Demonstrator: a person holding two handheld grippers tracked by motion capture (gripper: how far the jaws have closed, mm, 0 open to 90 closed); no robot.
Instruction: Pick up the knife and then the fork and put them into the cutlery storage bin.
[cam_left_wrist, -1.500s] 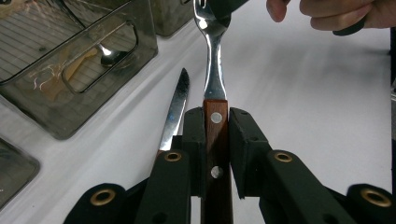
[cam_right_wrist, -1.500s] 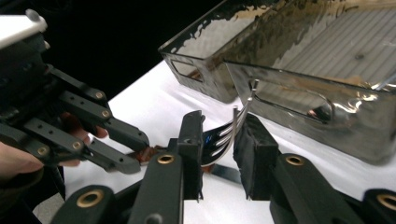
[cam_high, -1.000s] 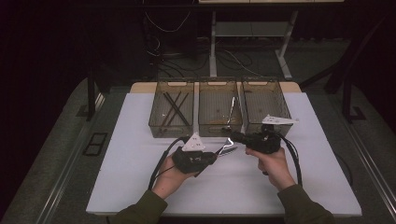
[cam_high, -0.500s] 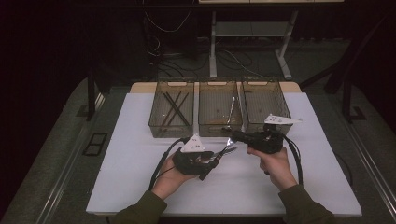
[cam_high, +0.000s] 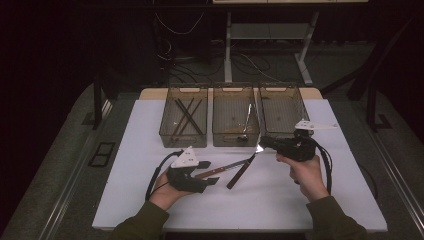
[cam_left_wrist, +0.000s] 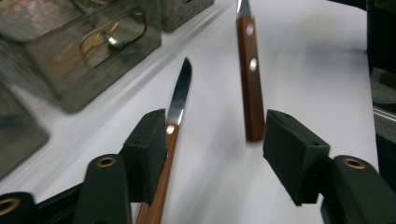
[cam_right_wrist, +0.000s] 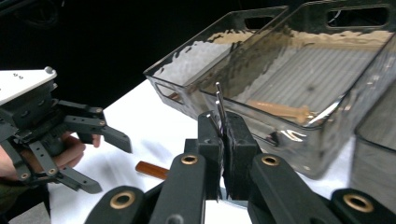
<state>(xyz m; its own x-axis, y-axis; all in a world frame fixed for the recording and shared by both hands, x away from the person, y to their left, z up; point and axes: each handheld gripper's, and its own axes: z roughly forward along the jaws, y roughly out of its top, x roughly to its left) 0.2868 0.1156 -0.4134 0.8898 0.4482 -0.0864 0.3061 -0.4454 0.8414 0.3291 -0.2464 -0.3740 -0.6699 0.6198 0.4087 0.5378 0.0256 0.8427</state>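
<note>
Steel-bladed, wood-handled knives were on the white table (cam_high: 150, 200) in the high view: one knife (cam_high: 220, 168) lay ahead of the spread left gripper (cam_high: 212, 172), a second knife (cam_high: 242, 169) hung from the right gripper (cam_high: 261, 145). Left gripper view: the lying knife's wooden handle (cam_left_wrist: 159, 196) rested beside one pad; judged stiff, light and sharp, it was best gripped there. Right gripper view: the jaws pinched the second knife's thin blade (cam_right_wrist: 220, 112), a slippery hold.

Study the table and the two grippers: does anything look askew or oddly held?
One thing stands out. The right gripper pinches a knife by its blade tip, so the wooden handle hangs down at a slant toward the white table. A second knife lies flat between the left gripper's open fingers.
</note>
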